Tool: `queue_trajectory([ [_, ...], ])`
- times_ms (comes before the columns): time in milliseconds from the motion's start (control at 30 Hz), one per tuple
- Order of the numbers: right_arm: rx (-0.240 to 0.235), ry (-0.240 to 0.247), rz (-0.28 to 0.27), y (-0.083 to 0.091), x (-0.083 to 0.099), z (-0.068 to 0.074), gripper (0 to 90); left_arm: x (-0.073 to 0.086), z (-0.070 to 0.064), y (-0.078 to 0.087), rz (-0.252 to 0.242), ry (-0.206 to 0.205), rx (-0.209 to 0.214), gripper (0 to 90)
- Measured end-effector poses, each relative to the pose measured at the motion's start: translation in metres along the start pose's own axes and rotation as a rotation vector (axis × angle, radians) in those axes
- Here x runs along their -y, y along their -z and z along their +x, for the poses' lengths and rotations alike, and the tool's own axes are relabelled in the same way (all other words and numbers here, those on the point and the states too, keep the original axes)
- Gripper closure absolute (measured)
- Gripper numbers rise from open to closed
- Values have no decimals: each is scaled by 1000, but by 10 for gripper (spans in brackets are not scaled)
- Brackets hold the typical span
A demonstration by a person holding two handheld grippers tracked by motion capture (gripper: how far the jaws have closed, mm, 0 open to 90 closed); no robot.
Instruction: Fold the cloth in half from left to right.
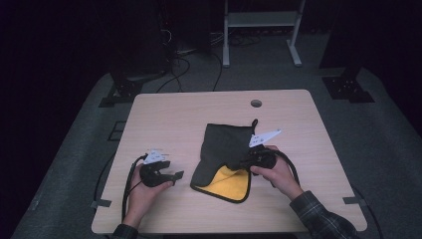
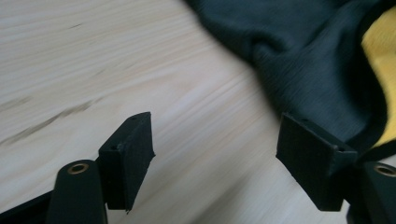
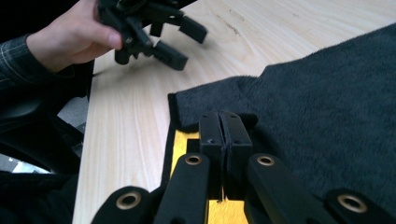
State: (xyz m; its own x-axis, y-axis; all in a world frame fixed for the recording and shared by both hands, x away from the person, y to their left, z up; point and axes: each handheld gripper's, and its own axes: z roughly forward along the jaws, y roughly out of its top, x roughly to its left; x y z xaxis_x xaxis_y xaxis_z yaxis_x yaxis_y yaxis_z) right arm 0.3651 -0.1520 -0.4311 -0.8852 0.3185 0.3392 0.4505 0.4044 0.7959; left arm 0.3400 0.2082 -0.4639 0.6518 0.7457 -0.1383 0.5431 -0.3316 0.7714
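At centre frame in the high view, a dark cloth [image 1: 225,147] with a yellow underside lies on the light wood table [image 1: 164,114], its lower edge folded so a yellow patch shows toward the bottom of the frame. Right gripper [image 1: 244,163] sits at the cloth's right side, held by the right hand [image 1: 275,172], with its grey three-cornered plate pointing toward the upper right. Right gripper view: jaws pressed together, a thin line of dark fabric apparently pinched between the pads at the cloth's [image 3: 317,116] edge, yellow lining visible just beneath them; whether more than the hem is caught, cannot tell. Left gripper [image 1: 175,176] rests at lower left of the high view, held by the left hand [image 1: 144,191], just beside the cloth's left edge but apart from it. Left gripper view: jaws spread wide, bare wood [image 2: 93,60] between them, the cloth [image 2: 299,51] filling the upper right of that frame, the right-hand pad [image 2: 310,156] overlapping the dark fabric in view; contact unclear. Upper left of the right gripper view shows the left gripper [image 3: 180,41] with jaws apart, above the table. A round hole [image 1: 256,103] sits near the table's far edge.
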Motion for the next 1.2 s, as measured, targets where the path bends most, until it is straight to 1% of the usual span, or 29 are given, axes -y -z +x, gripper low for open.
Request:
queue_trajectory([
  [67,5,-2,4,2,3,0,880,-6,-5,-10,0,-4,31,276],
  [167,9,-9,7,3,5,-1,880,-15,-12,-23,17,-16,68,300],
  [233,9,-4,4,3,5,-1,880,-19,-15,-30,33,-20,93,353],
  [267,8,0,4,3,5,0,880,-19,-16,-32,40,-15,108,384],
  [333,11,6,8,3,5,2,880,-19,-19,-36,73,-7,130,477],
  [367,11,9,11,3,6,2,880,-17,-20,-38,106,-3,149,514],
  [400,11,10,10,3,6,4,881,-17,-20,-38,123,4,171,595],
  [433,10,13,11,3,6,4,881,-16,-22,-38,130,8,179,685],
  [500,10,14,13,4,7,6,881,-17,-24,-36,146,-3,177,803],
  [533,9,17,16,4,8,7,881,-17,-25,-34,154,4,186,848],
  [567,10,20,15,5,9,8,881,-17,-26,-33,160,-3,187,863],
  [633,10,25,18,7,12,11,881,-15,-29,-29,172,-8,192,870],
  [733,12,37,33,11,17,16,880,-6,-34,-21,178,4,214,867],
  [800,15,48,55,13,22,20,880,0,-35,-16,183,24,230,865],
  [867,11,55,76,14,28,25,880,3,-36,-13,188,25,236,861],
  [900,12,63,88,15,31,27,879,5,-38,-12,187,24,232,856],
  [933,10,75,106,15,35,30,878,5,-38,-11,193,18,227,837],
  [967,10,81,116,15,37,32,877,7,-40,-10,190,14,222,823],
  [1033,13,97,148,14,44,37,861,8,-41,-8,188,15,223,770],
  [1100,14,111,181,13,50,40,826,10,-42,-5,185,10,210,703],
  [1133,10,115,197,12,53,41,810,11,-43,-3,183,-3,199,657],
  [1200,2,120,226,11,60,43,780,13,-44,1,185,-8,195,614],
])
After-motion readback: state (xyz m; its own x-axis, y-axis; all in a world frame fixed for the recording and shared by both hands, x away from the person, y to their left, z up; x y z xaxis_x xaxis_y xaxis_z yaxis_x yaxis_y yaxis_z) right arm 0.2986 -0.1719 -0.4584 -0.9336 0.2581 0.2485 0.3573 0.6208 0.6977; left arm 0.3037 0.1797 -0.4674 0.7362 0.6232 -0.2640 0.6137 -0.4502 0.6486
